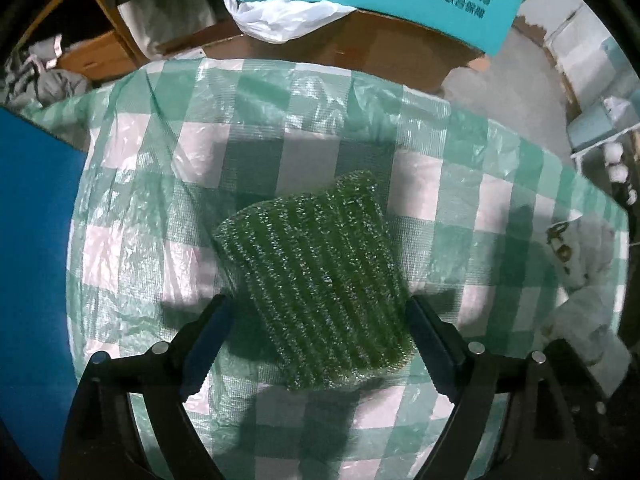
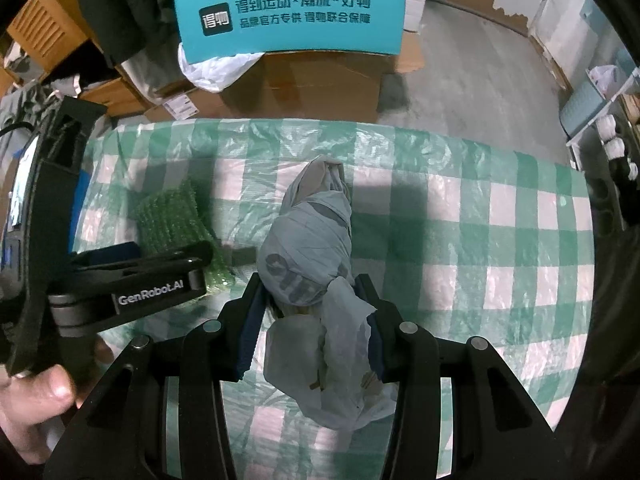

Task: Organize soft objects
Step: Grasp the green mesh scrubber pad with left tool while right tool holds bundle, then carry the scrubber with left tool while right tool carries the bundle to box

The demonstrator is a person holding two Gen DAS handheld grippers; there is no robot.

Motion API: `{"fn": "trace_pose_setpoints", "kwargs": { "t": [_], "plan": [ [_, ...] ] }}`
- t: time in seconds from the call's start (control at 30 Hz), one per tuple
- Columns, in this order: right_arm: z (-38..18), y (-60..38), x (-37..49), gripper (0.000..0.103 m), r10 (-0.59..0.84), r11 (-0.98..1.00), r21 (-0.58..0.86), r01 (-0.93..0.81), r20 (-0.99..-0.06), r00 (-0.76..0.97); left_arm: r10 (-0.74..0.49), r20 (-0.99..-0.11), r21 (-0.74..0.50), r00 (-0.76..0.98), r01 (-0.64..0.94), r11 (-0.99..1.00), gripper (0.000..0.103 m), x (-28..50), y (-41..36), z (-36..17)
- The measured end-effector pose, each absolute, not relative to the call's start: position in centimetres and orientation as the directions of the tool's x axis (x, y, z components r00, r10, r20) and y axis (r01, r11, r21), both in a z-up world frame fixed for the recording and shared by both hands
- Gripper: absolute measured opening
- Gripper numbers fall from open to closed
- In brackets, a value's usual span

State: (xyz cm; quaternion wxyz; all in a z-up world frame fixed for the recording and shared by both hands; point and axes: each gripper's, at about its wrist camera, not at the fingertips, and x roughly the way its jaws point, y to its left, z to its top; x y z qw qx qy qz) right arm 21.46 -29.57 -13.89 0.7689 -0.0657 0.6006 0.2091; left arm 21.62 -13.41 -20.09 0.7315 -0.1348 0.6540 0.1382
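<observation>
A green ribbed scouring sponge [image 1: 316, 280] lies between the fingers of my left gripper [image 1: 320, 304], which is shut on its near end just above the green-and-white checked plastic cloth [image 1: 168, 184]. The sponge [image 2: 172, 216] and the left gripper [image 2: 156, 276] also show at the left of the right wrist view. My right gripper [image 2: 310, 300] is shut on a grey plastic bag bundle [image 2: 308, 248] with dark lettering, whose far end rests on the cloth [image 2: 480, 240].
A teal printed box [image 2: 292, 16] sits on brown cartons [image 2: 312, 80] beyond the table's far edge, with a white plastic bag [image 2: 212, 68] beside it. A blue panel [image 1: 36, 240] stands at the left. A white soft toy [image 1: 580, 264] lies at the cloth's right edge.
</observation>
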Motion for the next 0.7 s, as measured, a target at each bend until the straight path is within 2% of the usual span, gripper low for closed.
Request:
{"fn": "trace_pose_setpoints", "kwargs": {
  "t": [0.13, 0.23, 0.33, 0.4, 0.47, 0.5, 0.7],
  "plan": [
    [-14.0, -30.0, 21.4, 0.044, 0.245, 0.907, 0.156, -0.392, -0.951, 0.189, 0.076, -0.991, 0.035, 0.114, -0.325, 0.945, 0.087, 21.7, -14.4, -20.2],
    [-13.9, -30.1, 21.2, 0.044, 0.247, 0.906, 0.158, -0.392, -0.950, 0.190, 0.073, -0.988, 0.030, 0.134, -0.301, 0.953, 0.075, 21.4, -14.6, -19.6],
    [-13.7, -30.0, 21.1, 0.044, 0.251, 0.904, 0.158, -0.398, -0.948, 0.194, 0.054, -0.988, 0.013, 0.145, -0.269, 0.963, 0.057, 21.1, -15.0, -19.2],
    [-13.5, -29.9, 20.9, 0.044, 0.252, 0.903, 0.157, -0.400, -0.947, 0.197, 0.032, -0.988, -0.007, 0.149, -0.256, 0.967, 0.033, 21.1, -15.2, -19.0],
    [-13.4, -29.8, 20.7, 0.044, 0.256, 0.901, 0.160, -0.403, -0.946, 0.197, -0.005, -0.989, -0.041, 0.148, -0.242, 0.969, 0.018, 21.0, -15.5, -19.0],
    [-13.4, -29.7, 20.5, 0.044, 0.258, 0.900, 0.160, -0.406, -0.945, 0.200, -0.017, -0.989, -0.052, 0.148, -0.235, 0.971, 0.014, 20.8, -15.5, -19.0],
    [-12.7, -29.6, 19.6, 0.044, 0.265, 0.893, 0.160, -0.420, -0.942, 0.206, -0.035, -0.986, -0.067, 0.164, -0.197, 0.978, 0.012, 19.5, -15.3, -18.4]
  ]
}}
